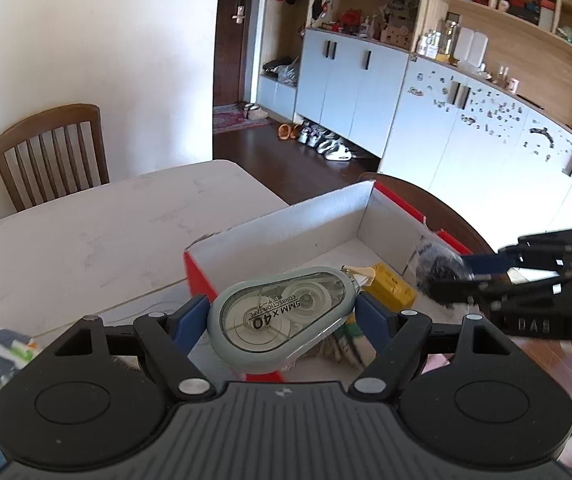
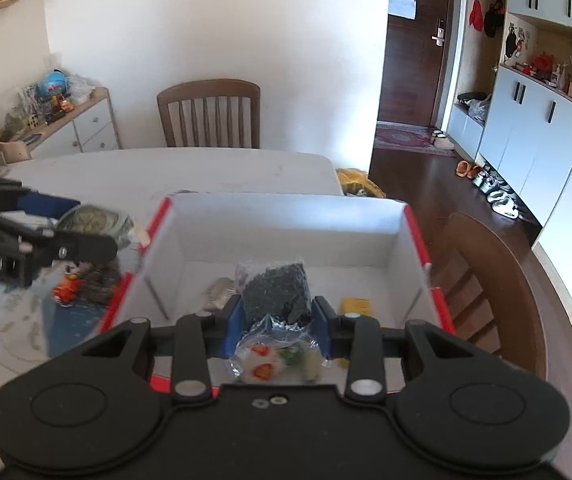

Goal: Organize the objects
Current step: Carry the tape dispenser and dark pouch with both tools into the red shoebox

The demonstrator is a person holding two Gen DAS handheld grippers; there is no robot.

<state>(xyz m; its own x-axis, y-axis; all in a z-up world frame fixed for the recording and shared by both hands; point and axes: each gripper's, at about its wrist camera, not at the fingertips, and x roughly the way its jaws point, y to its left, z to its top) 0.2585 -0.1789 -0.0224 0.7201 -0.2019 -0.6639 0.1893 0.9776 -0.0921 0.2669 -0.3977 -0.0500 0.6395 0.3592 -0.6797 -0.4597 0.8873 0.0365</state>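
Hovering at the box [image 2: 286,216] rim, the left gripper [image 1: 281,320] clamps a correction tape [image 1: 281,316] while the right gripper [image 2: 275,320] pinches a bag of dark beads [image 2: 273,292] above the box floor, so the slick bag may slip or both grippers collide.

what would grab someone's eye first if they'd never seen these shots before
The grey correction tape clamped in the left gripper fills the foreground of the left wrist view, held over the near edge of the red-and-white cardboard box. In the right wrist view, the right gripper holds a clear bag of dark beads above the same box, with a yellow packet lying on its floor.
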